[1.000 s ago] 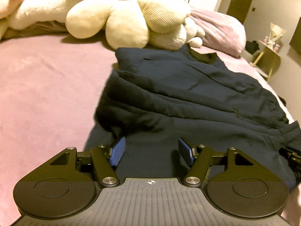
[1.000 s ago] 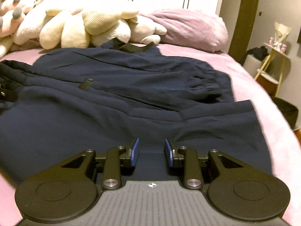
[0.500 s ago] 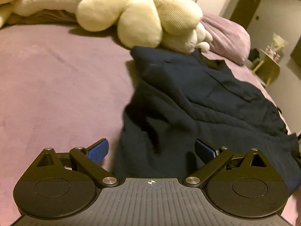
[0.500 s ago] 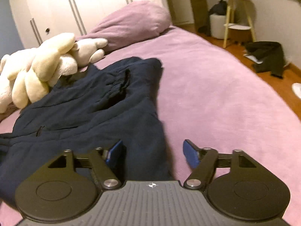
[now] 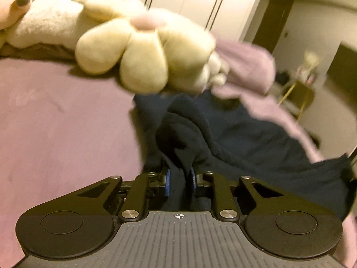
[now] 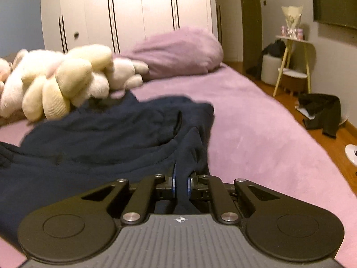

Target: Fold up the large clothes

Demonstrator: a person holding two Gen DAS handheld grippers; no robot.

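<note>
A large dark navy garment (image 5: 245, 138) lies spread on the pink bed (image 5: 55, 122). It also shows in the right wrist view (image 6: 100, 138). My left gripper (image 5: 180, 179) is shut on a bunched fold at the garment's left edge, and the cloth rises into a ridge just ahead of the fingers. My right gripper (image 6: 180, 184) is shut on a fold at the garment's right edge. Its blue pads (image 6: 173, 184) pinch the cloth between them. The view is blurred by motion.
Cream plush toys (image 5: 142, 51) and a mauve pillow (image 6: 178, 51) lie at the head of the bed. White wardrobes (image 6: 133, 11) stand behind. A side table (image 6: 292, 62) and dark clothes on the wooden floor (image 6: 321, 114) are to the right of the bed.
Both grippers were open at the garment's side edges half a second ago. Now both have closed on folds of the cloth, which is lifted and bunched at each gripper.
</note>
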